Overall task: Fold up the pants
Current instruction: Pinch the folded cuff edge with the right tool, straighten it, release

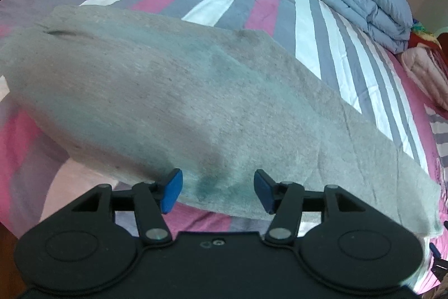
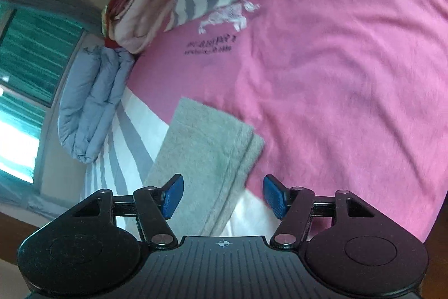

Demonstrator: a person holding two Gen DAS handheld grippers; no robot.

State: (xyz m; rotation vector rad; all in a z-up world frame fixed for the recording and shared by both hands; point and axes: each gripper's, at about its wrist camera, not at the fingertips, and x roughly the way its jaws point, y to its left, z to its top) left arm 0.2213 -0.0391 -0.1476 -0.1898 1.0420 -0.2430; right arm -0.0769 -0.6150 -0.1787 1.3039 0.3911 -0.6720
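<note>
Grey pants (image 1: 173, 91) flat on bed, left hand-held gripper (image 1: 217, 191) spread above

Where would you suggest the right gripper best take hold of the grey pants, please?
Probably the hemmed leg end, which lies flat on the striped bedsheet just ahead of the open right gripper. Come straight forward and low, pinching the hem's free corner, since its edge lies exposed there.

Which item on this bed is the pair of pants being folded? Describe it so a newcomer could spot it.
On the bed's striped pink, grey and white sheet, look nearest the left gripper. The grey pants lie flat there. Unlike the puffy blue quilt rolled at the far edge, they are thin, plain heather grey.
</note>
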